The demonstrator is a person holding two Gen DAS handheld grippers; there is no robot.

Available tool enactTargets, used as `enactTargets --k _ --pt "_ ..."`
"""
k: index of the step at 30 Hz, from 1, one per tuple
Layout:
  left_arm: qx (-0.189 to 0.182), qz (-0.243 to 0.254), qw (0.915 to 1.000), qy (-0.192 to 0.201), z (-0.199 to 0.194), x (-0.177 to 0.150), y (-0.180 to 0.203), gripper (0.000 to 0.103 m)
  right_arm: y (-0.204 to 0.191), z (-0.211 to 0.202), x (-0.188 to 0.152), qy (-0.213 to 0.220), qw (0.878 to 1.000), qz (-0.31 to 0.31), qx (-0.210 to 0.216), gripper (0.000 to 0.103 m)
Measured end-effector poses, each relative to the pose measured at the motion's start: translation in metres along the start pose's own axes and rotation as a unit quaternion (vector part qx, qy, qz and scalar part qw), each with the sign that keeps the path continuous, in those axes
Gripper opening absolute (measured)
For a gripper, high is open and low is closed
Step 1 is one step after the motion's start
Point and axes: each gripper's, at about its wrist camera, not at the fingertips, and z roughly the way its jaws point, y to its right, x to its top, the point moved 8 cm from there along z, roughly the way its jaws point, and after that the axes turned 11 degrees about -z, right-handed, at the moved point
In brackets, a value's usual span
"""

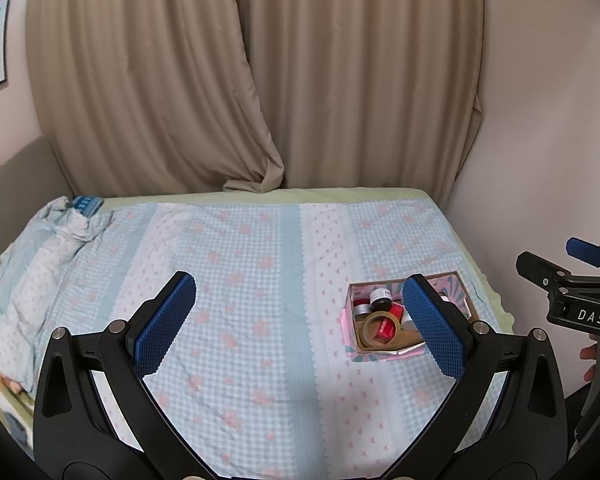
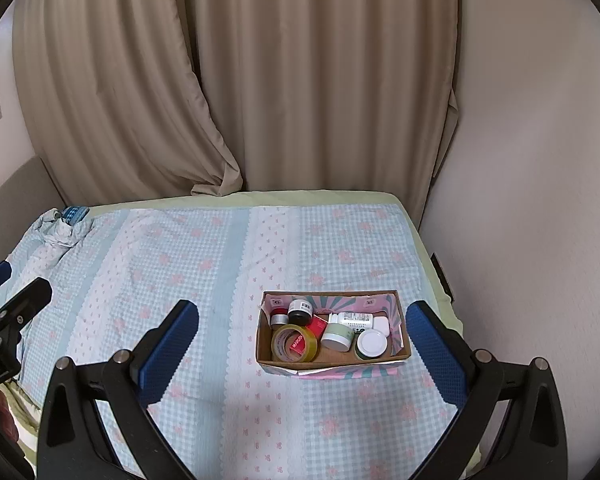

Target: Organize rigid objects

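Observation:
A small cardboard box [image 2: 332, 364] with a pink and teal pattern sits on the bed at the right; it also shows in the left wrist view [image 1: 352, 344]. Inside lie a tape roll [image 2: 295, 343] around a red box, a white bottle [image 2: 354, 320], a green jar [image 2: 337, 336], a white-lidded jar [image 2: 372, 344], a black-capped jar [image 2: 300, 310] and a silver tin [image 2: 278, 320]. My right gripper [image 2: 302, 354] is open and empty, hovering before the box. My left gripper [image 1: 300, 328] is open and empty, left of the box.
The bed is covered by a blue checked quilt [image 2: 180, 280] with pink flowers, bunched at the far left [image 1: 68, 224]. Beige curtains [image 2: 260, 80] hang behind. A wall [image 2: 520, 200] runs close along the bed's right edge.

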Motion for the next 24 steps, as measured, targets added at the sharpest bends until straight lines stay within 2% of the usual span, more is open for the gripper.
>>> enactTargets --k 5,9,12,24 --pt "0.005 0.003 1.0 0.002 0.004 0.003 0.0 0.103 0.002 0.002 0.004 0.003 1.0 0.001 -0.001 0.103" --pt "0.033 0.022 0.9989 0.023 0.005 0.006 -0.002 0.103 0.004 0.006 0.007 0.005 1.0 0.003 -0.002 0.103" --pt "0.053 0.018 0.9979 0.031 0.006 0.007 -0.006 0.103 0.003 0.008 0.008 0.005 1.0 0.004 -0.001 0.103" --pt "0.04 0.0 0.9992 0.008 0.035 0.006 -0.026 0.103 -0.005 0.026 0.01 -0.01 1.0 0.003 -0.003 0.103"
